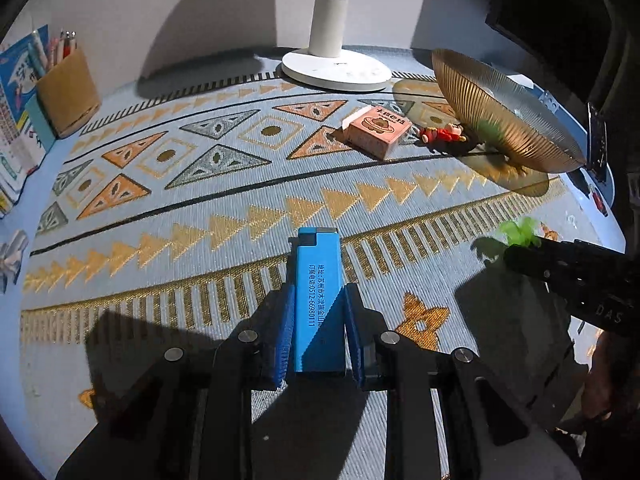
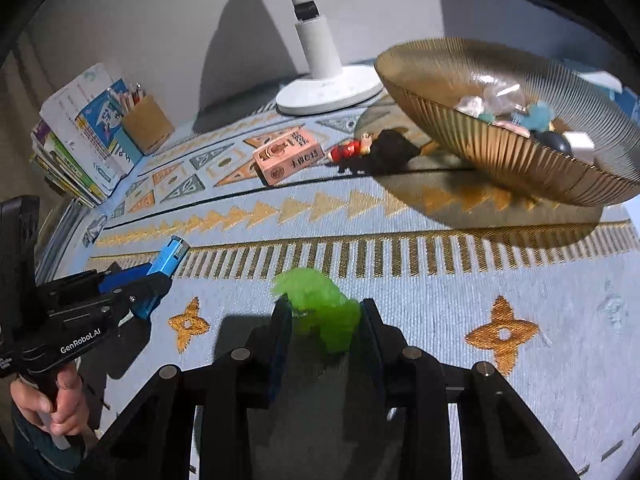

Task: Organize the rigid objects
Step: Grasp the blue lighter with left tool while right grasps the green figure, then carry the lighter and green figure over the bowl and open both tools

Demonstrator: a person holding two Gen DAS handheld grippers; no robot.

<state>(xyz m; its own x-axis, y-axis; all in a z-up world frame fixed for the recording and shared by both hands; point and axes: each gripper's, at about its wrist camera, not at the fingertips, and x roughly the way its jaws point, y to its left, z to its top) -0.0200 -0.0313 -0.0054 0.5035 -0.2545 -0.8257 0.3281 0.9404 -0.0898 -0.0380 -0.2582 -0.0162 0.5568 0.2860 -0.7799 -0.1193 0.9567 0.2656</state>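
Over the patterned cloth (image 1: pixel 240 208), my left claw (image 1: pixel 316 320) is clamped tight on a blue lighter (image 1: pixel 318 292), held clear of the table. My right claw (image 2: pixel 326 320) pinches a green toy (image 2: pixel 324 308) between its pads. The ribbed bowl (image 2: pixel 480 152) with small items sits ahead; a pink box (image 2: pixel 288 156) and red figure (image 2: pixel 350 150) lie beside it.
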